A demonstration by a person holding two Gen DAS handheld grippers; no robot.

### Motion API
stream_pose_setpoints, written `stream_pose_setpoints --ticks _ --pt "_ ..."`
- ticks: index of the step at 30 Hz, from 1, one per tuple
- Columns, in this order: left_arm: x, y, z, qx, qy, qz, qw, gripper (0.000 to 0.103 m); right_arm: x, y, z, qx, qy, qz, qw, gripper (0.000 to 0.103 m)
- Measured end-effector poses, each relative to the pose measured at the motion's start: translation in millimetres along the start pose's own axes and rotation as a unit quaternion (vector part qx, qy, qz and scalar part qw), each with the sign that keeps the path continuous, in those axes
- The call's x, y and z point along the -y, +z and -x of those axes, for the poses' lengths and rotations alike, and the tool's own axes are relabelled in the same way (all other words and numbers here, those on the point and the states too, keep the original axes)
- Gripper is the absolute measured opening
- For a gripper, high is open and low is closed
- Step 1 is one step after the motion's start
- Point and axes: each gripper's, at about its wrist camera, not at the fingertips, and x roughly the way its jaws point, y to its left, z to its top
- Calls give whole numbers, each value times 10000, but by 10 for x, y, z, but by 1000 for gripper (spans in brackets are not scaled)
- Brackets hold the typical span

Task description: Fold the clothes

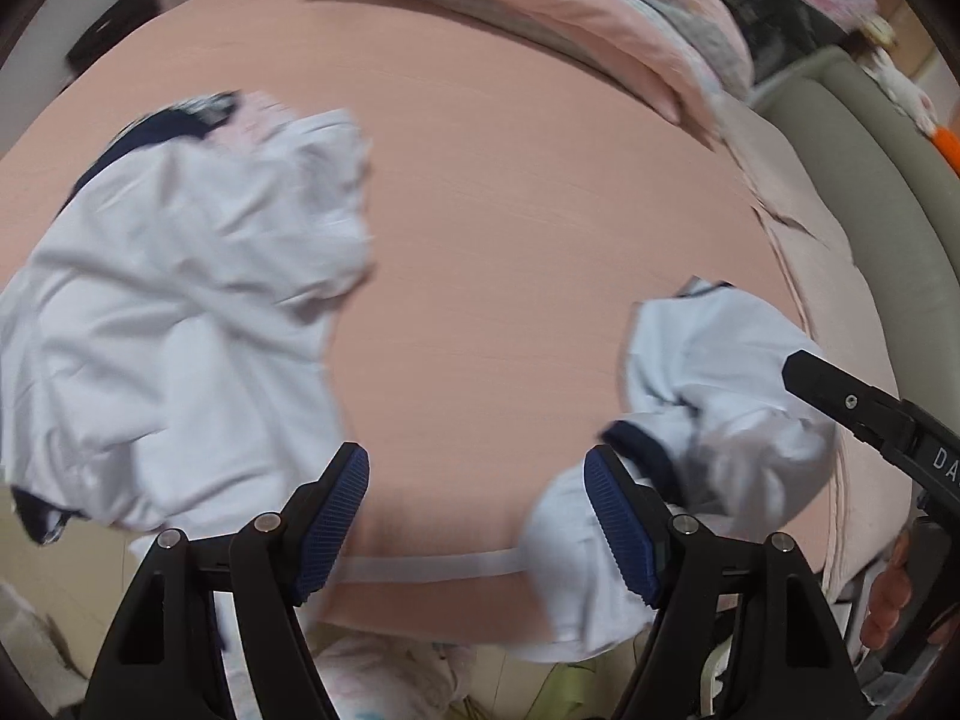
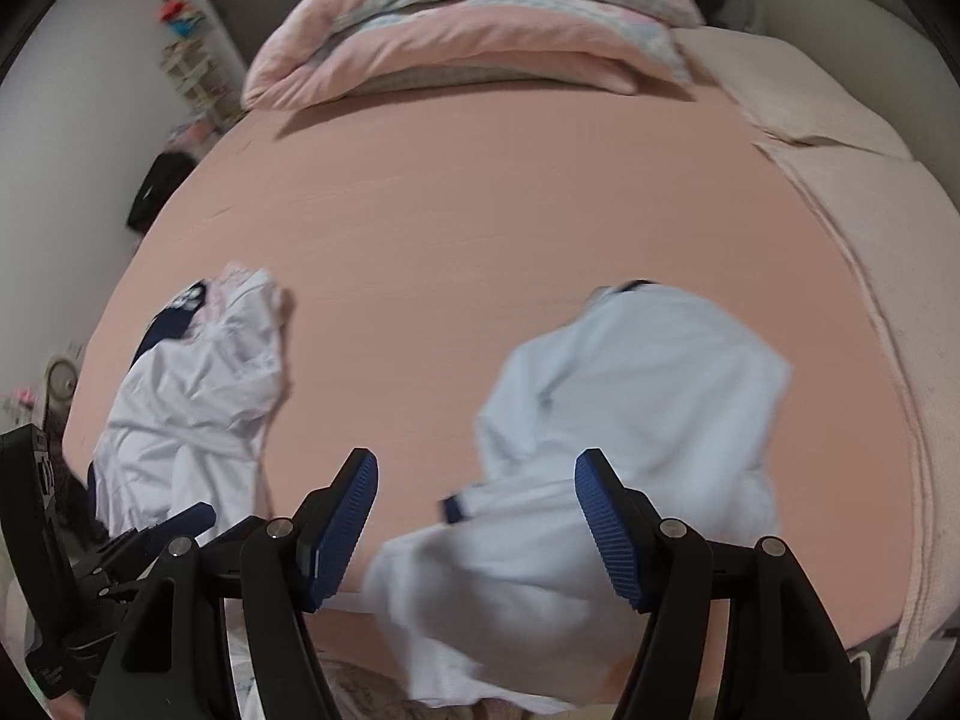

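Both the left gripper (image 1: 477,516) and right gripper (image 2: 477,525) are held with jaws wide, nothing gripped. On the pink bed (image 2: 480,240), a crumpled white garment (image 2: 630,420) is seen at 5 o'clock and a white clothes pile (image 2: 192,414) at 8 o'clock.

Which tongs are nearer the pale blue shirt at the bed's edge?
Right. The right tongs hang open directly over the pale blue shirt, which lies between their fingers. The left tongs, also open, sit off to its left, with only their right finger overlapping it.
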Motion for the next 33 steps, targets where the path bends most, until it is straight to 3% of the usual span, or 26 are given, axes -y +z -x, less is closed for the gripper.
stream_pose_setpoints --ticks 11,15,21,23,24,28,33 --pt "-588 -166 79 -128 1054 73 9943 73 -638 -145 -377 -303 116 417 9986 68" --pt "-657 -207 -81 -451 1043 197 9933 73 -676 -185 -370 -315 13 465 9984 68" --pt "-699 -244 -379 -822 1372 273 9867 73 -473 -229 -260 -232 -189 403 9987 68" --pt "-749 -242 -478 -902 1283 423 9867 69 -344 -245 -223 -236 -229 292 9990 68" --pt "-781 -239 -529 -937 1205 531 9869 57 -277 -254 -204 -237 -252 237 9991 68" --pt "-916 -219 -616 -864 1052 969 9859 47 -17 -290 -143 -248 -330 85 9991 68" --pt "-1068 -69 -434 -614 694 1372 9862 34 314 -330 -100 -281 -486 -161 9983 68"
